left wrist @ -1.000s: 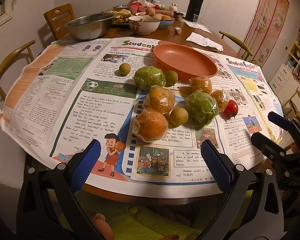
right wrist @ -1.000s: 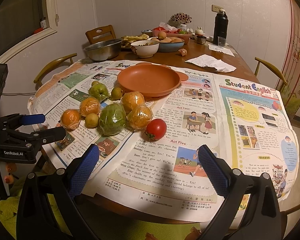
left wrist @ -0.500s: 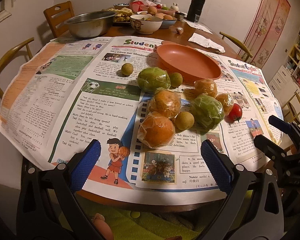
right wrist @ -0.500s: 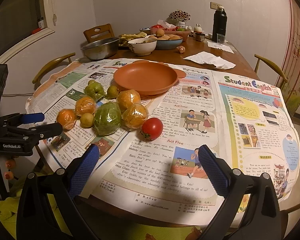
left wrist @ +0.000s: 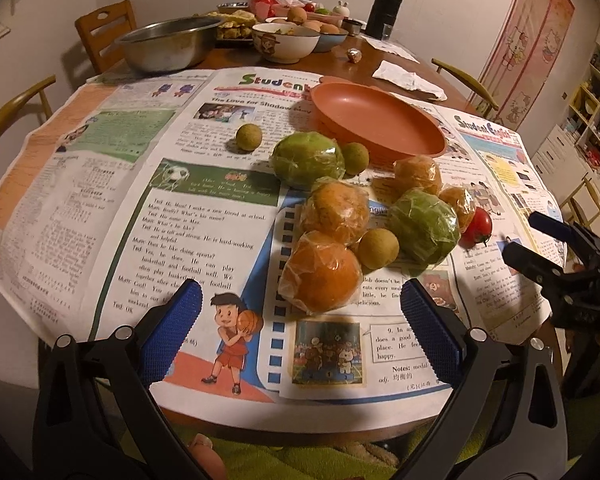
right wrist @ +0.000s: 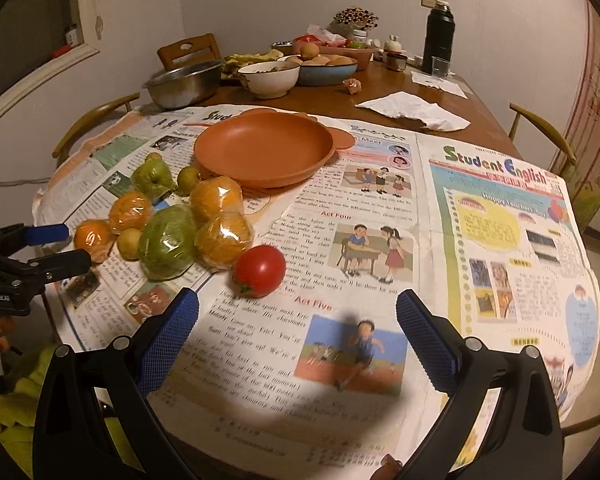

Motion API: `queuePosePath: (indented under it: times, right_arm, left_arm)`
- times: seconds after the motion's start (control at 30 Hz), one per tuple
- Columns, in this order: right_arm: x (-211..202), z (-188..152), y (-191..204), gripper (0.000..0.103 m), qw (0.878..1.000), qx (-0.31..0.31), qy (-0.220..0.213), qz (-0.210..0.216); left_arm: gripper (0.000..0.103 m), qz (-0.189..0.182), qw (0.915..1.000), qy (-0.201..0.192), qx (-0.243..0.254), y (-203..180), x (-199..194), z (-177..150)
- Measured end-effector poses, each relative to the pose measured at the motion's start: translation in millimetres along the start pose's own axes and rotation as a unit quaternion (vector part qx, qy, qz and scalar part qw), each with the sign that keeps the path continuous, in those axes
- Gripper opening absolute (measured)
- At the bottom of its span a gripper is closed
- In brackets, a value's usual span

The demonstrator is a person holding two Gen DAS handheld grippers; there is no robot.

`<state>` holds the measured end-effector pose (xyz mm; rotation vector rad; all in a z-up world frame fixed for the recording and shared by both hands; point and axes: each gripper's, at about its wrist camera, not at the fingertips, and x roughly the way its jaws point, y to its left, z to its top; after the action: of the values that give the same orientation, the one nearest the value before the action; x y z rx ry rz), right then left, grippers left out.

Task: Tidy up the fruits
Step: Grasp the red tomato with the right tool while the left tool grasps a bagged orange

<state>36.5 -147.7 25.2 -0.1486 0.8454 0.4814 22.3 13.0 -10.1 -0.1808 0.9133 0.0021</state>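
Fruit lies loose on a newspaper-covered table in front of an empty orange plate [left wrist: 380,120] [right wrist: 264,152]. Several plastic-wrapped oranges, the nearest orange [left wrist: 320,272] [right wrist: 92,238], mix with two wrapped green fruits [left wrist: 424,226] [right wrist: 168,242], small yellow-green round fruits [left wrist: 249,137] and a red tomato [left wrist: 477,226] [right wrist: 260,270]. My left gripper [left wrist: 300,328] is open just short of the nearest orange. Below and right of the tomato, my right gripper [right wrist: 296,332] also stands open with nothing between its fingers. Each gripper shows at the edge of the other's view.
At the table's far end stand a steel bowl [left wrist: 168,46] [right wrist: 184,84], a white bowl [left wrist: 286,42], a blue bowl of fruit [right wrist: 324,68], a black flask [right wrist: 438,38], a glass and crumpled napkins [right wrist: 416,112]. Wooden chairs [left wrist: 106,30] ring the table.
Both grippers have moved forward toward the fruit, so the oranges and tomato look nearer and larger. Nothing on the table has shifted. Both stay open.
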Motion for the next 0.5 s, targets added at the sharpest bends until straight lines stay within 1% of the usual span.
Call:
queuePosePath:
  times: [0.03,0.1,0.17,0.23,0.3,0.43,0.47,0.5]
  right_arm:
    - [1,1,0,0.099,1.0,-0.005,0.0,0.003]
    - [5,5,-1,0.099,1.0,-0.011,0.0,0.006]
    - [9,8,-3,0.099,1.0,-0.017,0.002,0.011]
    - [13,9,-5,0.098,1.0,-0.021,0.005,0.018]
    - [17,9,-6,0.098,0.999,-0.024,0.009,0.025]
    - [22,9,-5,0.096,0.999,-0.034,0.011,0.04]
    - [22,10,-4,0.092,0.998,-0.038,0.01,0.042]
    - [23,10,-3,0.077,0.998,-0.041,0.011,0.044]
  left_arm:
    - [0.085,0.0,1.0,-0.003,0.004,-1,0,1]
    - [0.079,0.001,0.9999,-0.006,0.008,-1,1,3]
    - [0.071,0.0,0.9999,-0.005,0.01,-1,3,6]
    - [0.06,-0.004,0.9999,-0.004,0.014,-1,5,7]
    - [0.058,-0.009,0.9998,-0.002,0.016,-1,7,8]
    - [0.047,-0.018,0.9996,0.003,0.019,-3,11,9]
    - [0.045,-0.021,0.9996,0.005,0.02,-3,13,9]
    - [0.043,-0.023,0.9995,0.006,0.021,-4,14,10]
